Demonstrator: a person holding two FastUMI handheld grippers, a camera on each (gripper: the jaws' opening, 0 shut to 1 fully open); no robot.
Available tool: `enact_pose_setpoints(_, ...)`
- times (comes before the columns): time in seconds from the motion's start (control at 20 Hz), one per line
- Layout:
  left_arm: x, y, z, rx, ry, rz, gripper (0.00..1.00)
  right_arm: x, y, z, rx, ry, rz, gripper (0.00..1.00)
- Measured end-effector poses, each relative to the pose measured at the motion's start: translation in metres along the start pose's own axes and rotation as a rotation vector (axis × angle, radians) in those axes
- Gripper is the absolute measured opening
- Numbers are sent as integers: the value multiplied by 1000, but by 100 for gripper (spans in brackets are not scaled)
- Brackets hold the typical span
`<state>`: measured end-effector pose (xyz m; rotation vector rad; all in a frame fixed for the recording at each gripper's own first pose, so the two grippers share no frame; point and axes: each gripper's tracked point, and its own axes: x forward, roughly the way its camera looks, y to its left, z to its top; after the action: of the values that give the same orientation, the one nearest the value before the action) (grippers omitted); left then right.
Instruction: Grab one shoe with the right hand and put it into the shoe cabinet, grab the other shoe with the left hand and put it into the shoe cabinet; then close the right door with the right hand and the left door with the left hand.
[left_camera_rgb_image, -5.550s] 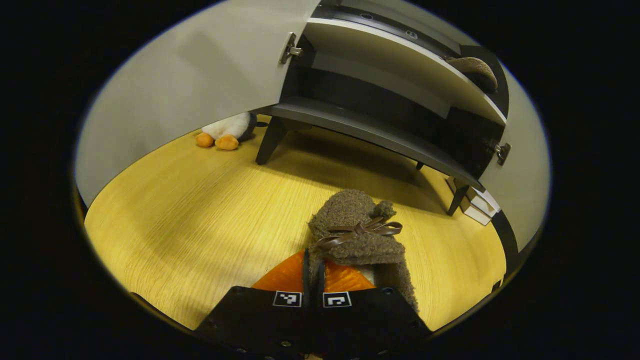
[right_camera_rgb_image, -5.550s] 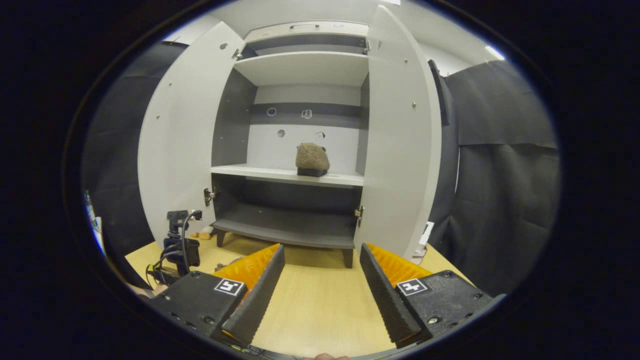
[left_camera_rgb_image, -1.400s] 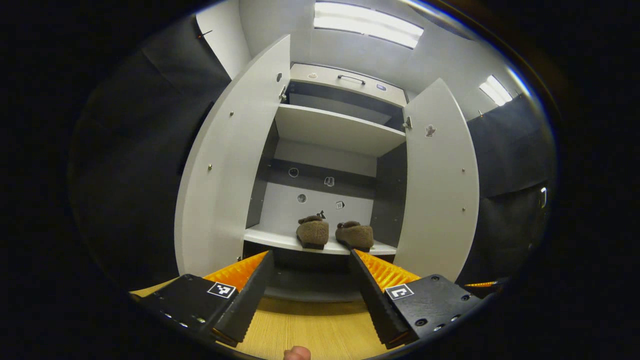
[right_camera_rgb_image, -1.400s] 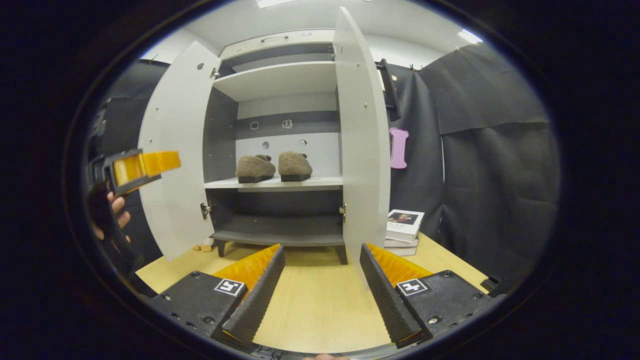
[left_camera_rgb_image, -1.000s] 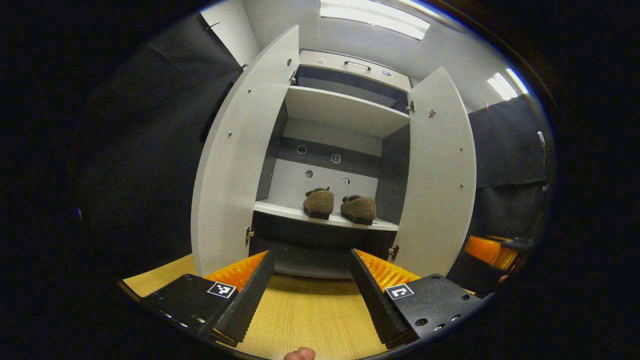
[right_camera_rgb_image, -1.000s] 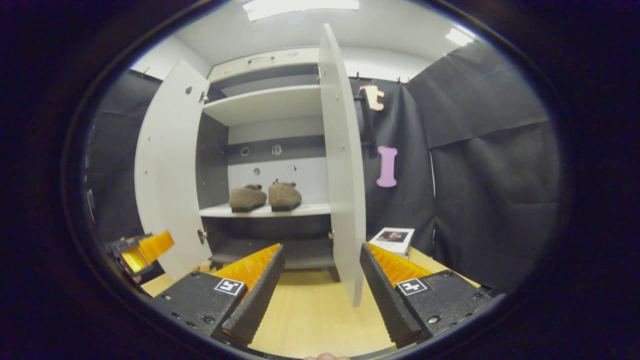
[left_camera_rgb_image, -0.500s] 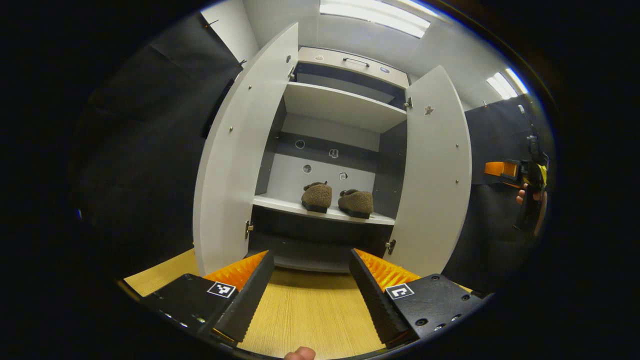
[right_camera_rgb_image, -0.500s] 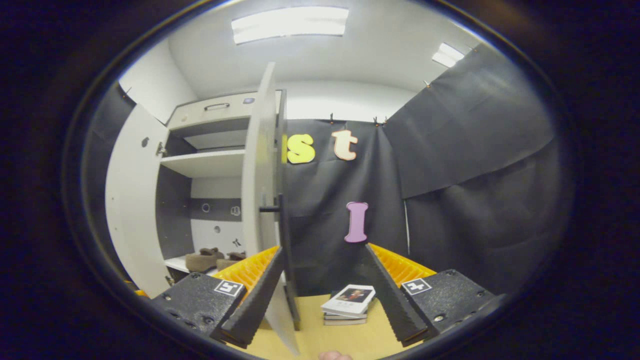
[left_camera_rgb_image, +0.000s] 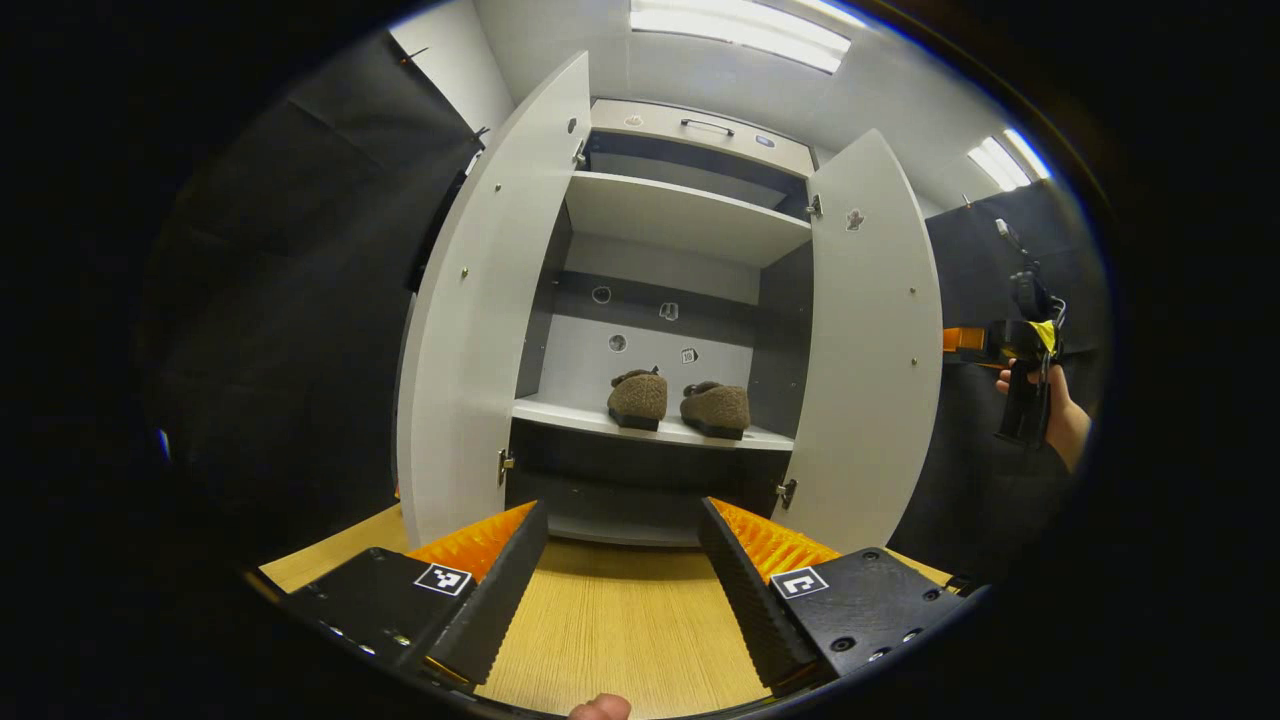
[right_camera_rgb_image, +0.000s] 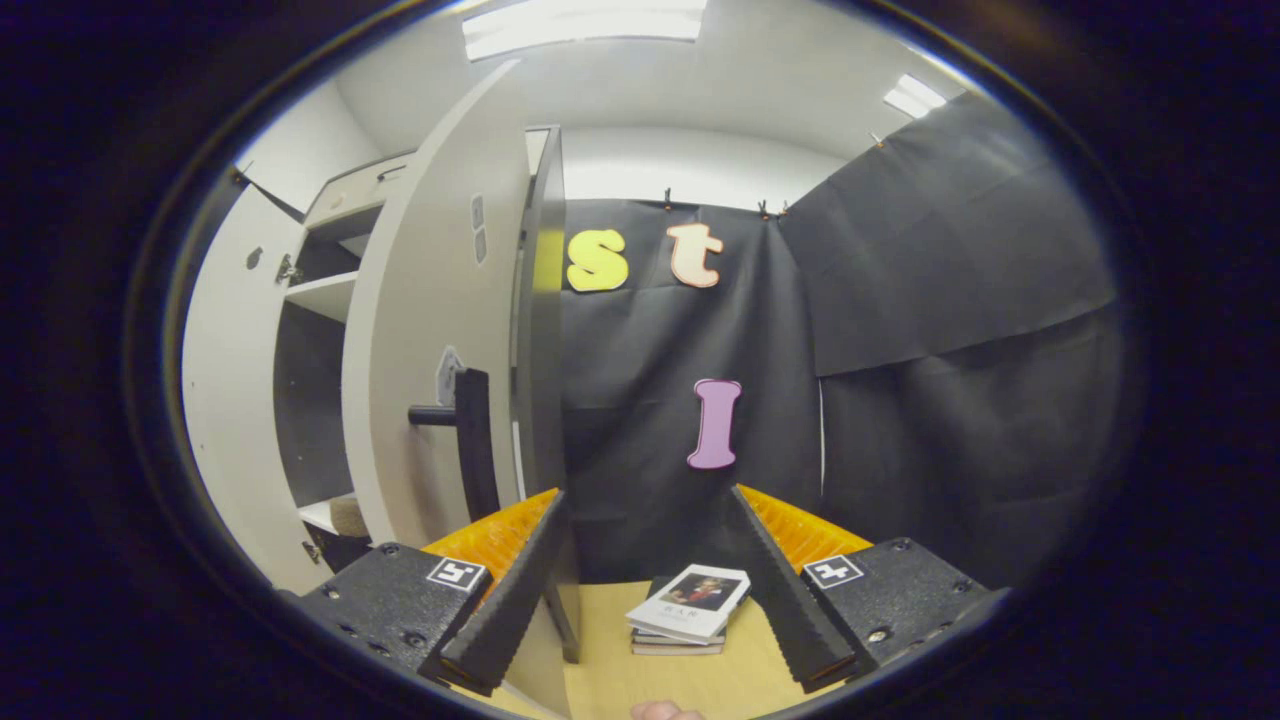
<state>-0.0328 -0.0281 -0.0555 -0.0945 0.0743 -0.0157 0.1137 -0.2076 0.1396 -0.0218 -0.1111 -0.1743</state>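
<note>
Black-draped booth, wood-grain worktop (left_camera_rgb_image: 620, 640), the shoe cabinet (left_camera_rgb_image: 690, 200) stood on it with both doors swung wide. Both shoes (left_camera_rgb_image: 680, 400) sat side by side on the middle shelf (left_camera_rgb_image: 560, 415), toes inward, so placing looked done; only the doors were left.

Key relation: the right door (right_camera_rgb_image: 430, 330) lay just left of the right gripper (right_camera_rgb_image: 645, 570), seen near edge-on in the right gripper view, tall axis vertical, its outer face and dark bar handle (right_camera_rgb_image: 470, 440) turned toward that gripper. Jaws stood apart and empty, straddling the door's free edge without evident contact. In the left gripper view the right gripper (left_camera_rgb_image: 970, 340) hung outside the right door (left_camera_rgb_image: 870, 350), held by a hand (left_camera_rgb_image: 1045, 405).

Judgement: the right gripper is the nearer one, and a sideways push on the outer face should swing the door shut.

Left gripper (left_camera_rgb_image: 620, 580) sat back, centred on the opening, jaws apart, empty; left door (left_camera_rgb_image: 480, 330) off to its left.

A stack of books (right_camera_rgb_image: 690, 605) lay on the worktop beside the cabinet.
</note>
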Motion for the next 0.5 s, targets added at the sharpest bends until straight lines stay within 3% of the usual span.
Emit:
enact_pose_setpoints(0.25, 5, -3, 2, 5, -5, -9, 93, 0, 8, -2, -31, -6, 20, 97)
enact_pose_setpoints(0.35, 8, -6, 2, -1, -6, -15, 93, -1, 12, -2, -37, -4, 37, 90)
enact_pose_setpoints(0.4, 8, -8, 3, -7, -7, -20, 93, -2, 16, -1, -45, -7, 46, 96)
enact_pose_setpoints(0.5, 9, -12, 4, -17, -7, -29, 93, -7, 26, 2, -68, -17, 71, 96)
